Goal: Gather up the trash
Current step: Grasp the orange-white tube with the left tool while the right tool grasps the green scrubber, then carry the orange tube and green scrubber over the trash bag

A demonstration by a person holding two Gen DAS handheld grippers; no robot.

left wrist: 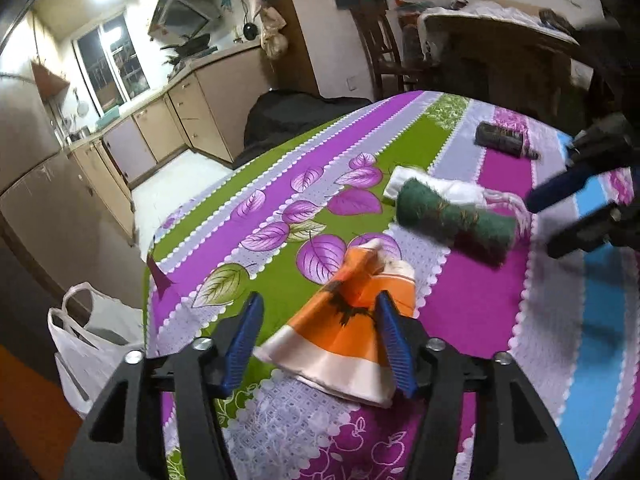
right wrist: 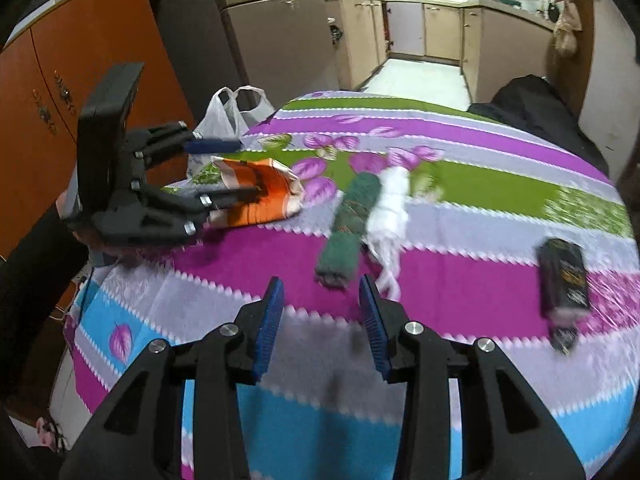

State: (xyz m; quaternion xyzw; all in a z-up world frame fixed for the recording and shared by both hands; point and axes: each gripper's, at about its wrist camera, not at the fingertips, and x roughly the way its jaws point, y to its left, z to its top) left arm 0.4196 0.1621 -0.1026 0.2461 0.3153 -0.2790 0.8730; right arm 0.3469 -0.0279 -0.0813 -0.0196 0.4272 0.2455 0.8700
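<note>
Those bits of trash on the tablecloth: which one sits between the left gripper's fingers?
The orange and cream wrapper, between the left gripper's blue fingers. The green roll, white wad and dark packet lie farther off.

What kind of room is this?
Probably a home kitchen with a dining area: cabinets under a counter, a fridge, and a table under a bright cloth.

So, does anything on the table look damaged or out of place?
Nothing is spilled. The orange wrapper lies crumpled, and the dark box lies flat with a torn-looking end. The green roll touches a white wad.
</note>
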